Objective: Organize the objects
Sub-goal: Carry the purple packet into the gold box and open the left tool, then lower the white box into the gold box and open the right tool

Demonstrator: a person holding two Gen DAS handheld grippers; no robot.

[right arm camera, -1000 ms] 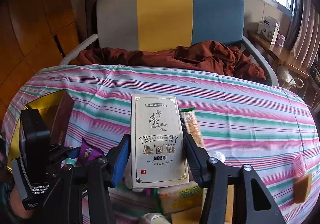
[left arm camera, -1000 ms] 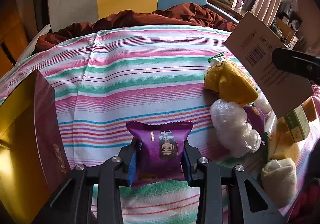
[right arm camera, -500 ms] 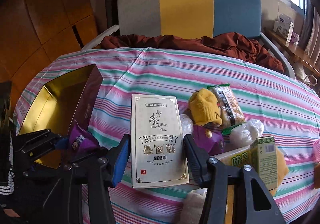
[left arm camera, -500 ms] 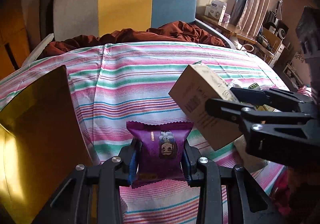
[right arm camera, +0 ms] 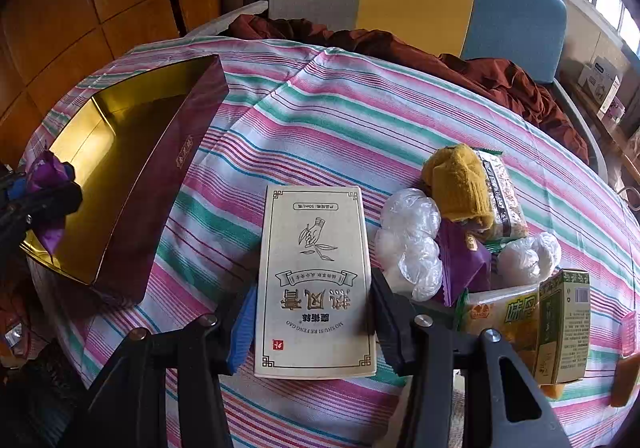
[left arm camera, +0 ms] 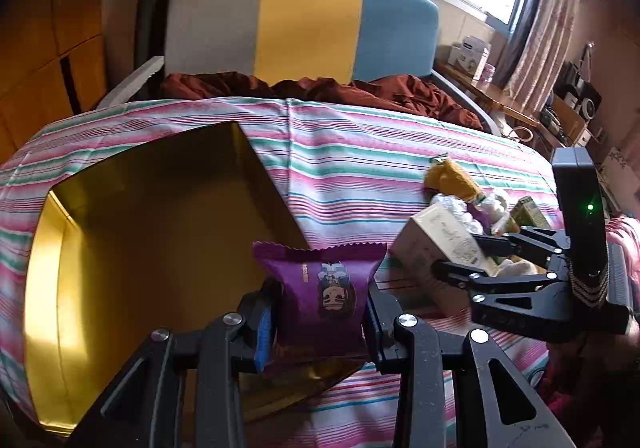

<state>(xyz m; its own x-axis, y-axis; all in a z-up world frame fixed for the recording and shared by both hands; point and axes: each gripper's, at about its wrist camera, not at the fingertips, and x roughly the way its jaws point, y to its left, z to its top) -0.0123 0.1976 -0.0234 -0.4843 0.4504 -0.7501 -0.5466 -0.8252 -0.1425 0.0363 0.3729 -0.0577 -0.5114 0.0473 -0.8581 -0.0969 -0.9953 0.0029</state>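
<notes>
The purple snack packet [left arm camera: 326,292] now hangs above the near right corner of the gold-lined box [left arm camera: 152,232], whereas half a second ago only the box's tilted side showed at the left. The left gripper [left arm camera: 320,322] pinches the packet from both sides, its serrated top edge pointing away from the camera, long axis running along the fingers.

The cream carton [right arm camera: 316,280] has moved leftward with the right gripper [right arm camera: 314,322], which clamps its long sides; its long axis points away towards the striped cloth [right arm camera: 360,116], and its printed face is up. Whether it touches the cloth is hard to judge.

Right of it lie a mustard sock [right arm camera: 458,188], plastic-wrapped white bundles [right arm camera: 408,240], a cereal bar [right arm camera: 502,200] and a green carton [right arm camera: 564,324], clustered together. The maroon box wall stands between carton and gold interior.
</notes>
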